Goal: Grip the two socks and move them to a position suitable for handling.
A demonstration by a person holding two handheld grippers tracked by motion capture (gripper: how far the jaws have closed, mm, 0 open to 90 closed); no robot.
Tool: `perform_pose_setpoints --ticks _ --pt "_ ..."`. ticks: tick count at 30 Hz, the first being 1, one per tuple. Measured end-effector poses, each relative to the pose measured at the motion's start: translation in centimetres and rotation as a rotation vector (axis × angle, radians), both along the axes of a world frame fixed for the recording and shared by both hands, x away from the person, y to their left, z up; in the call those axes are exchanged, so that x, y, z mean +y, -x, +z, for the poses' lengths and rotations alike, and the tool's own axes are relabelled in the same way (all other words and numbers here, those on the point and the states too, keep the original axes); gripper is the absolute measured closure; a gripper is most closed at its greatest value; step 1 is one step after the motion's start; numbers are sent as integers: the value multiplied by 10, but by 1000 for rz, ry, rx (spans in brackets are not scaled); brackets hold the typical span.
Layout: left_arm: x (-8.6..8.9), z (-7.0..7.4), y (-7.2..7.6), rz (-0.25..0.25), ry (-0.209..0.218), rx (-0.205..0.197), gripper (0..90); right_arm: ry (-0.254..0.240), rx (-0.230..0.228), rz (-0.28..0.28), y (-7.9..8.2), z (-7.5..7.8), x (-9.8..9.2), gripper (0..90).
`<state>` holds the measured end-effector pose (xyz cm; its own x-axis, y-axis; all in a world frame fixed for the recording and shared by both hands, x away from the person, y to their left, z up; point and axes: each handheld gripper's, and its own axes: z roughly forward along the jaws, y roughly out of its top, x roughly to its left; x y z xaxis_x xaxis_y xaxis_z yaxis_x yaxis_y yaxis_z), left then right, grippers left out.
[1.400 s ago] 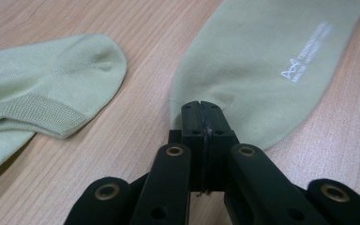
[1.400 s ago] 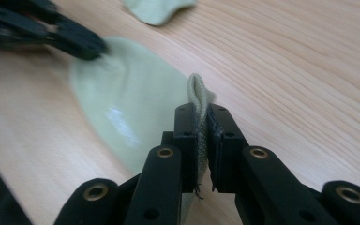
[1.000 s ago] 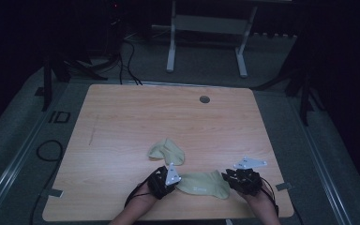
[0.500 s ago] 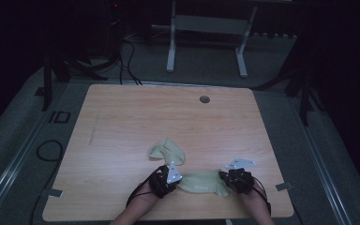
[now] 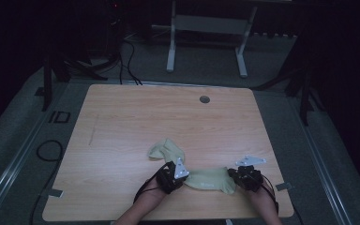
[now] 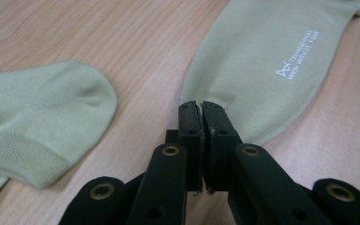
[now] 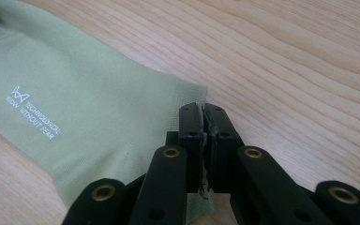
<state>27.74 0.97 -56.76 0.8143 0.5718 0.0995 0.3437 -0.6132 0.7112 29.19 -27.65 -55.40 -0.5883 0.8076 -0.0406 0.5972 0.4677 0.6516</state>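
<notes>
Holding one pale green sock [image 5: 211, 180] stretched flat between both grippers at the near edge of the counter [image 5: 136, 117]. Left gripper [image 6: 201, 107] has its jaws clenched on one end's edge; right gripper [image 7: 202, 108] is clamped the same way on the opposite end, fabric pinched between the pads. Printed logo faces up, sock lies on the wood, not lifted. Second sock [image 5: 167, 149] sits loosely crumpled just beyond the left gripper, close to the held one but apart, untouched. Judging by that: first sock is grabbed and spread, pairing/stacking or folding looks not yet done, second sock not aligned. Versus a second ago: right hand has moved inward toward the left, so the held sock looks shorter and slightly bunched; second sock hasn't shifted.
</notes>
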Motion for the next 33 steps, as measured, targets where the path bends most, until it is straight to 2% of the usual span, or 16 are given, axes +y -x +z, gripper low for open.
perform_pose_setpoints --ticks 7,9,11,13,15,17,22,24,27,29,33 --pt "-5 0 -2 1 1 -2 835 -2 -1 -19 -1 0 -7 861" --pt "-4 2 -2 -2 8 -1 772 -6 4 -18 -1 1 -7 848" --pt "1 5 -1 0 37 -13 663 -36 3 -22 0 5 -7 840" --pt "8 10 2 18 70 -21 595 -38 -15 -14 1 10 -4 786" --pt "18 15 5 28 100 -24 595 -32 -35 -3 0 16 1 758" --pt "29 19 9 50 115 -27 582 -47 -39 0 -5 21 7 703" --pt "59 19 20 89 108 -16 561 -56 -57 28 -19 37 31 629" --pt "72 15 23 127 103 0 562 -55 -65 52 -25 42 43 614" --pt "92 9 27 171 128 13 562 -58 -56 80 -34 46 63 597" --pt "104 6 30 190 159 20 562 -61 -53 104 -39 48 78 585" --pt "120 2 36 223 162 26 562 -66 -40 142 -47 46 109 567"
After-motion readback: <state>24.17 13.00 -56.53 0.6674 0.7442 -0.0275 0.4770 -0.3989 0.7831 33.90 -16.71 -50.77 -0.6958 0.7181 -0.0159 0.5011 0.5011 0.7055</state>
